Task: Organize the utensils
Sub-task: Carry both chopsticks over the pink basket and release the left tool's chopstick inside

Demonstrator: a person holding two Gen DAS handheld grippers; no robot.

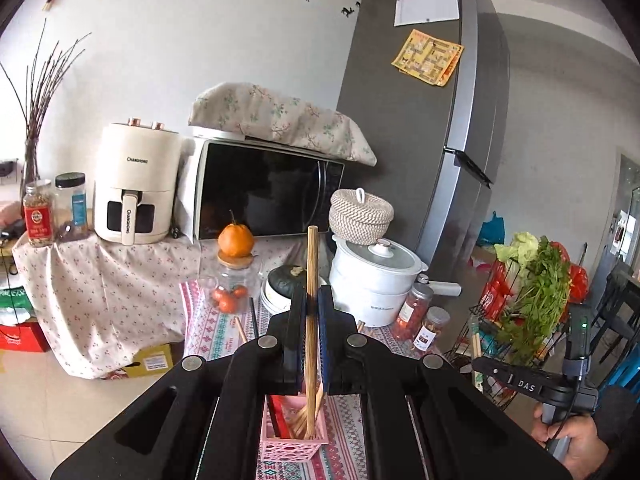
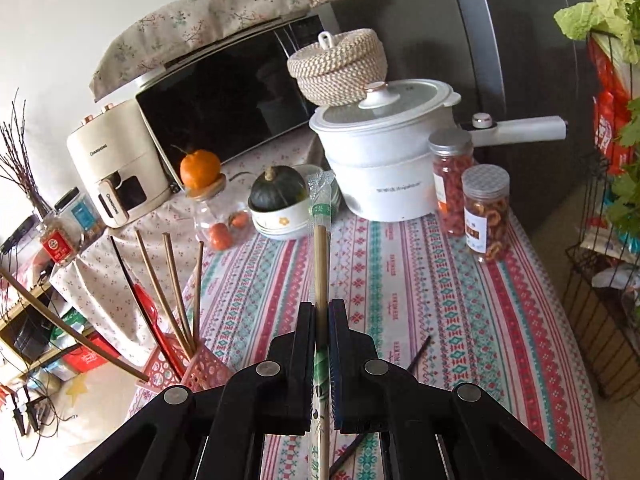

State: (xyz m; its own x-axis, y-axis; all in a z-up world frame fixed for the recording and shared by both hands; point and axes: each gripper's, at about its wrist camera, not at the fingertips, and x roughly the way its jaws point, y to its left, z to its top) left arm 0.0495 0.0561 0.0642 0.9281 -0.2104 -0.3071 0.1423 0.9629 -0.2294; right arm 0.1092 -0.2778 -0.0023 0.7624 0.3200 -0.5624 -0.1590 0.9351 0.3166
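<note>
In the left wrist view my left gripper (image 1: pixel 313 298) is shut on a bamboo chopstick (image 1: pixel 312 256) that stands nearly upright. Its lower end hangs over a pink basket (image 1: pixel 292 446) holding several more chopsticks. My right gripper (image 2: pixel 322 308) is shut on a wooden chopstick in a clear, green-printed wrapper (image 2: pixel 320 216), lifted above the patterned tablecloth (image 2: pixel 420 280). The pink basket (image 2: pixel 192 368) sits at the lower left of the right wrist view with several chopsticks and a red utensil. A dark chopstick (image 2: pixel 418 354) lies loose on the cloth.
At the back stand a white pot (image 2: pixel 380 168), two snack jars (image 2: pixel 486 212), a bowl with a green squash (image 2: pixel 276 188), a glass jar topped by an orange (image 2: pixel 200 168), a microwave (image 1: pixel 268 188) and an air fryer (image 1: pixel 134 184). A wire rack of greens (image 1: pixel 528 296) flanks the table's right side.
</note>
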